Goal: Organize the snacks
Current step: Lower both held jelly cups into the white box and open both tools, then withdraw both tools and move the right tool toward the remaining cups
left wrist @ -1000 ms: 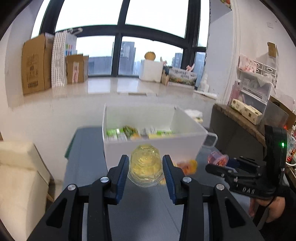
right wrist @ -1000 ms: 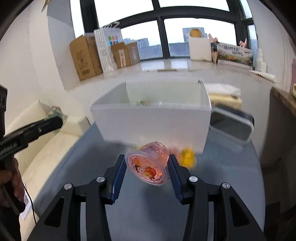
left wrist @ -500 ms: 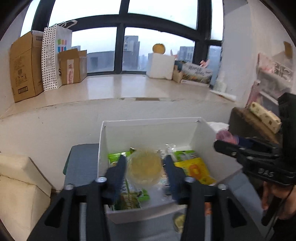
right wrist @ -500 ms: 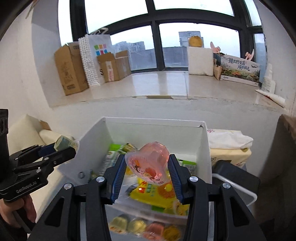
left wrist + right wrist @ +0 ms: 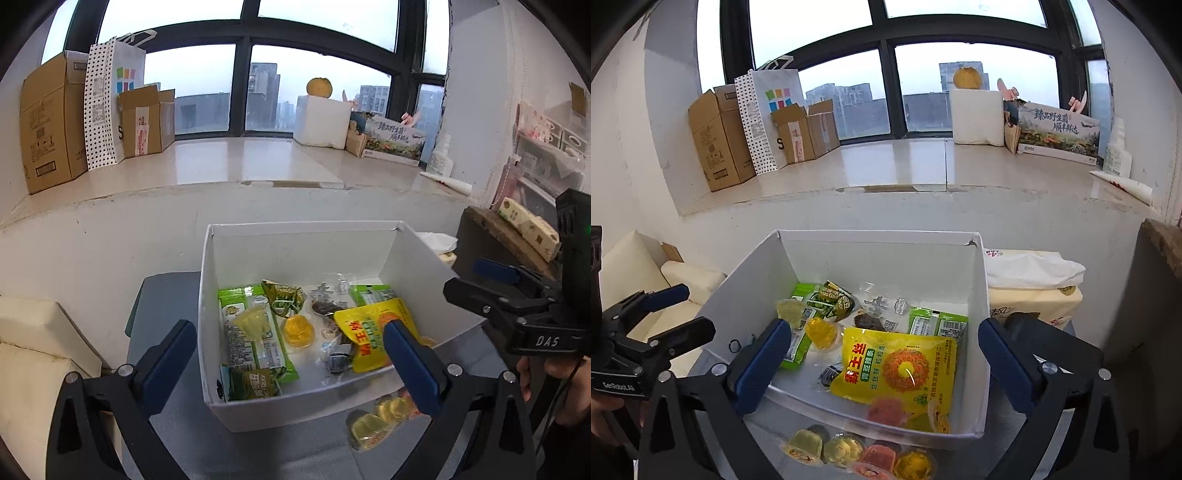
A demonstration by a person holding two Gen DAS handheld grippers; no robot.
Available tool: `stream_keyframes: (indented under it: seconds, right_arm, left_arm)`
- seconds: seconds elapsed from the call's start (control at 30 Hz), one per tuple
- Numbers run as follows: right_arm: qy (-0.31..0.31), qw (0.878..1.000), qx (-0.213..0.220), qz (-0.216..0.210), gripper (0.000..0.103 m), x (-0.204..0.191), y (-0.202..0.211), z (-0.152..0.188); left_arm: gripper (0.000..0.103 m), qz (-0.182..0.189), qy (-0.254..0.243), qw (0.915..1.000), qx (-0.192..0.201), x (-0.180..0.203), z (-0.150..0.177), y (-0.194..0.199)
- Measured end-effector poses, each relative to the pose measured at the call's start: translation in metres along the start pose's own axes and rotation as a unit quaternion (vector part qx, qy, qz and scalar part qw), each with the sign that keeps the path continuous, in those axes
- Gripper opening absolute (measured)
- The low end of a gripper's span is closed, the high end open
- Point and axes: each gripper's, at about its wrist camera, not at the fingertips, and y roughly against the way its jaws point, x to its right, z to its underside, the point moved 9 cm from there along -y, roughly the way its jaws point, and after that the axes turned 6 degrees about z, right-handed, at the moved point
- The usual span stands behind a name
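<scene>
A white box [image 5: 236, 410] [image 5: 738, 295] on the grey table holds green snack packs [image 5: 251, 343], a big yellow bag [image 5: 369, 332] [image 5: 901, 365] and jelly cups. A pale yellow cup [image 5: 253, 323] and an orange-yellow cup [image 5: 298, 329] lie inside it. A pink cup [image 5: 886, 410] lies at the box's near wall. My left gripper [image 5: 291, 365] is open and empty above the box. My right gripper [image 5: 882, 365] is open and empty above it too. Several jelly cups [image 5: 860, 452] [image 5: 380, 417] sit on the table in front of the box.
A window ledge behind holds cardboard boxes [image 5: 48, 122], a dotted paper bag [image 5: 107, 99] and a white foam box [image 5: 321, 122]. A cream cushion [image 5: 33, 354] is at the left. A tissue pack [image 5: 1030, 299] and a shelf [image 5: 517, 236] stand right of the box.
Both grippers rose over the box and opened. The yellow cup dropped from the left one and the pink cup from the right one into the box.
</scene>
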Motion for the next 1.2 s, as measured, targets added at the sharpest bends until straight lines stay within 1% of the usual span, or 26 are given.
stream_keyframes:
  seconds: [0.13,0.2,0.27,0.4,0.47,0.57,0.63,0.7,0.77,0.83,0.9,1.03,1.07,1.13,1.2]
  right_arm:
    - [0.009,1.0,0.01,-0.014,0.103,-0.006,0.021,0.005]
    - [0.015,1.0,0.015,-0.023,0.103,-0.008,0.035,0.012]
    - [0.023,0.999,0.022,-0.035,0.103,-0.01,0.053,0.025]
    - [0.027,0.998,0.021,-0.056,0.103,-0.01,0.085,0.061]
    - [0.024,0.998,0.018,-0.06,0.103,-0.008,0.098,0.085]
    - [0.023,0.998,0.007,-0.055,0.103,-0.004,0.107,0.121]
    - [0.018,0.998,-0.003,-0.058,0.103,-0.002,0.107,0.141]
    - [0.016,0.999,-0.008,-0.048,0.103,0.002,0.103,0.154]
    - [0.005,0.999,-0.023,-0.042,0.103,0.007,0.094,0.164]
    - [-0.013,0.998,-0.034,-0.042,0.103,0.011,0.083,0.167]
    - [-0.046,0.997,-0.049,-0.043,0.103,0.013,0.07,0.167]
    - [-0.091,0.993,-0.061,-0.05,0.103,0.01,0.044,0.168]
    - [-0.089,0.993,-0.062,-0.049,0.103,0.008,0.039,0.168]
    - [-0.073,0.995,-0.063,-0.027,0.103,0.01,0.026,0.166]
    - [-0.064,0.996,-0.061,-0.019,0.103,0.015,0.018,0.162]
  left_arm:
    - [0.103,0.012,-0.003,0.9999,0.01,0.012,0.004,0.025]
    - [0.103,0.021,-0.008,0.9996,0.016,0.021,0.012,0.041]
    - [0.103,0.021,-0.018,0.9995,0.017,0.029,0.024,0.056]
    - [0.103,0.037,-0.007,0.9991,0.021,0.043,0.062,0.087]
    - [0.103,0.043,0.002,0.9989,0.021,0.051,0.086,0.101]
    - [0.103,0.048,0.018,0.9986,0.013,0.061,0.121,0.113]
    - [0.103,0.048,0.02,0.9987,0.002,0.066,0.14,0.117]
    - [0.103,0.047,0.019,0.9987,-0.003,0.071,0.152,0.122]
    - [0.103,0.048,0.022,0.9985,-0.009,0.074,0.161,0.124]
    - [0.103,0.049,0.029,0.9983,-0.01,0.074,0.165,0.125]
    - [0.103,0.051,0.035,0.998,-0.012,0.074,0.169,0.126]
    - [0.103,0.055,0.042,0.9976,-0.01,0.074,0.171,0.127]
    - [0.103,0.054,0.042,0.9976,-0.009,0.073,0.171,0.128]
    - [0.103,0.053,0.041,0.9977,-0.011,0.072,0.172,0.129]
    - [0.103,0.052,0.041,0.9977,-0.014,0.07,0.175,0.127]
